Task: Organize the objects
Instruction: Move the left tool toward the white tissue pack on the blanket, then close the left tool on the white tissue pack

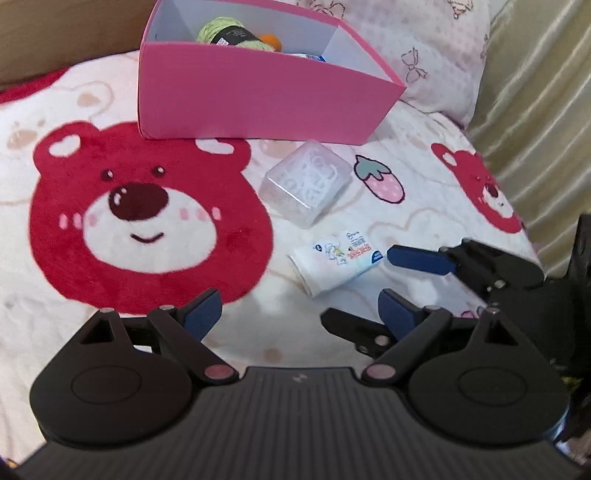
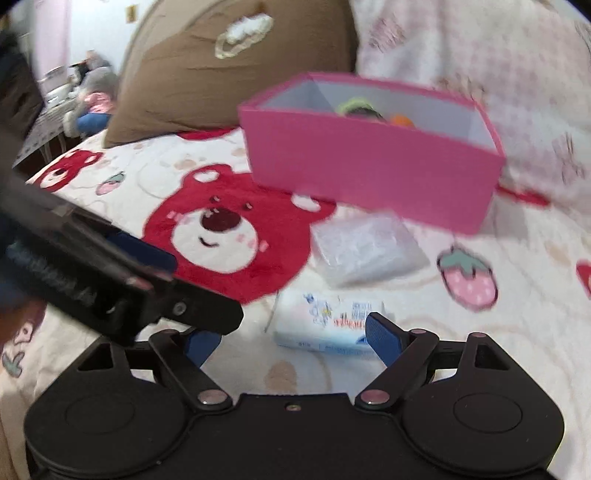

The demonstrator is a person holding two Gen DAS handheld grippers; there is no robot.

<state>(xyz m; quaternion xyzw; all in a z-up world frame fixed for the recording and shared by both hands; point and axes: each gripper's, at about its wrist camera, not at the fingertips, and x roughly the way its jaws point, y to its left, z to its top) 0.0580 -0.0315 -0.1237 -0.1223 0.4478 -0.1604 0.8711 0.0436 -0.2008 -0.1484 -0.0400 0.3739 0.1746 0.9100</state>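
A pink box (image 1: 258,99) stands on the bed blanket; inside it are a green yarn ball (image 1: 225,31) and something orange (image 1: 271,40). A clear plastic case (image 1: 306,182) lies in front of the box. A white tissue pack (image 1: 336,260) lies nearer. My left gripper (image 1: 301,310) is open and empty, low over the blanket. The right gripper (image 1: 386,275) shows at the right of the left wrist view, open, its fingertips beside the tissue pack. In the right wrist view the right gripper (image 2: 288,334) is open with the tissue pack (image 2: 328,325) just ahead between its fingers; the box (image 2: 369,166) and the case (image 2: 365,251) lie beyond.
The blanket (image 1: 140,206) has red bear faces and strawberries. A pink patterned pillow (image 1: 424,55) lies behind the box and a brown pillow (image 2: 221,66) to its left. A gold curtain (image 1: 535,92) hangs at the right. The left gripper's body (image 2: 110,273) crosses the right wrist view.
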